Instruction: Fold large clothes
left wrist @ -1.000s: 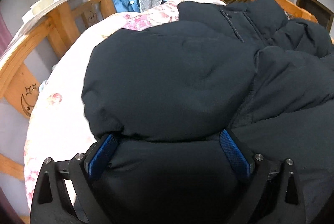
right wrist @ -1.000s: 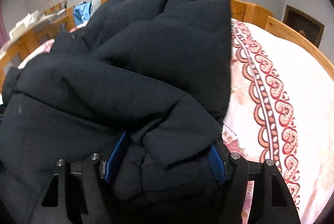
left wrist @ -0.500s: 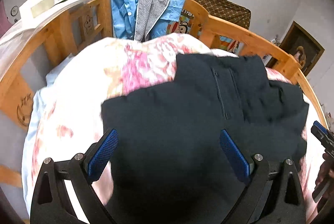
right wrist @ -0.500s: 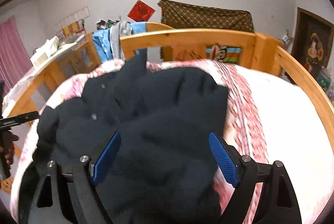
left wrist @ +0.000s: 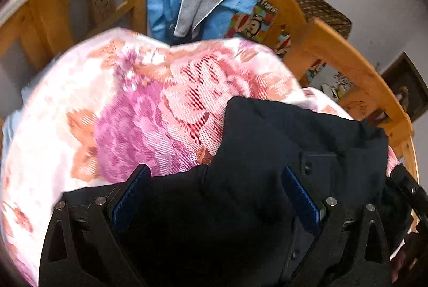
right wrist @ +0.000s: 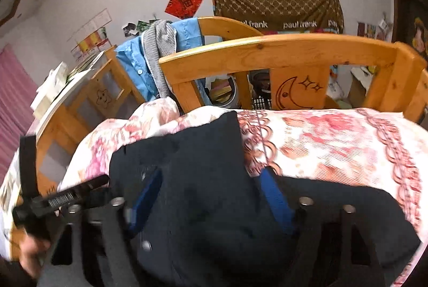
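Your coat [left wrist: 281, 153] lies on the flowery quilt [left wrist: 133, 113], bunched into a thick dark pile, not yet a neat flat fold. In the left view it fills 6 o'clock to 3 o'clock. Your left gripper [left wrist: 214, 196] is wide open above it, holding nothing. Your right gripper [right wrist: 208, 204] is closing, with coat cloth between its blue pads [right wrist: 275, 201], but you cannot tell if they squeeze it yet. I think you are about halfway; more folding and smoothing is left.

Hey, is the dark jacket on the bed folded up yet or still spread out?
Folded, roughly. The dark jacket lies as a compact, doubled-over bundle on the floral bedspread, no sleeves trailing out. How neatly, the blur hides.
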Tool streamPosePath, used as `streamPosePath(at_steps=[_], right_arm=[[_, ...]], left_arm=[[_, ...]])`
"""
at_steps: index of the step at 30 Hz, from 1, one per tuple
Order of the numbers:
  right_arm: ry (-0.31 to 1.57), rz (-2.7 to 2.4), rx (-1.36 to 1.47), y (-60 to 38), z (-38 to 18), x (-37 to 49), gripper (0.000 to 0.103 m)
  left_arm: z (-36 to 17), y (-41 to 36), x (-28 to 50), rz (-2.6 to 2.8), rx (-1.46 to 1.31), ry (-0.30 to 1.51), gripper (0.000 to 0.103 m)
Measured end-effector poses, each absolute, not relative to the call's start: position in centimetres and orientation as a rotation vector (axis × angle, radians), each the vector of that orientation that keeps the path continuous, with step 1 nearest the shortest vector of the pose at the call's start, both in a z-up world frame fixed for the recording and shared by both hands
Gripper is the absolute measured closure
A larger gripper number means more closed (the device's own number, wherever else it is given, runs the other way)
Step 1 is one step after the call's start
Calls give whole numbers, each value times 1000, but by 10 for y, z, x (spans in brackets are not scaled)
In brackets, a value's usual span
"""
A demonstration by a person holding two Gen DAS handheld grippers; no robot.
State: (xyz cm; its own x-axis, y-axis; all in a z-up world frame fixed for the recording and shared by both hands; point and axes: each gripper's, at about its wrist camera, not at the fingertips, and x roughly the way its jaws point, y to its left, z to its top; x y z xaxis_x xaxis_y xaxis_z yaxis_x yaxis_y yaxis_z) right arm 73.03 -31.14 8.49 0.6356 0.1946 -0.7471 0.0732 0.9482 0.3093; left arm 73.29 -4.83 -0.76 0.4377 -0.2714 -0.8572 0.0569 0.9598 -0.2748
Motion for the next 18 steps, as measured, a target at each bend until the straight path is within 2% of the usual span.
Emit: streamPosePath(at_steps=[1,2,3,4,5,6,7,8,9,12,14,18], right_arm=[[893,65,333,-311,82,735,51],[893,57,325,-311,79,738,52],[891,58,317,-310,78,737,60],[895,55,300,-310,76,736,76],[902,62,300,-311,73,734,83],[902,66,305,-310,71,732,91],[892,73,303,-311,69,722,94],[886,77,297,-309,70,718,95],[866,91,303,-309,71,704,95],[822,118,345,-306,74,663,96],[779,138,324,-300,83,639,96],[709,181,283,-292,102,602,96]], left_arm=[[-12,-48,735,-205,-227,1104,7],[-16,-48,737,-208,-233,1097,7],[-21,-47,737,-215,-236,1085,7],[-25,-48,738,-225,-239,1073,7],[-29,-46,735,-242,-256,1051,8],[-34,-42,731,-263,-285,1017,15],[-37,-40,726,-282,-313,981,25],[-42,-35,718,-304,-354,942,47],[-46,-32,713,-317,-385,927,62],[-47,-16,692,-360,-471,882,85],[-30,-12,677,-400,-447,853,93],[16,-5,645,-450,-373,791,96]])
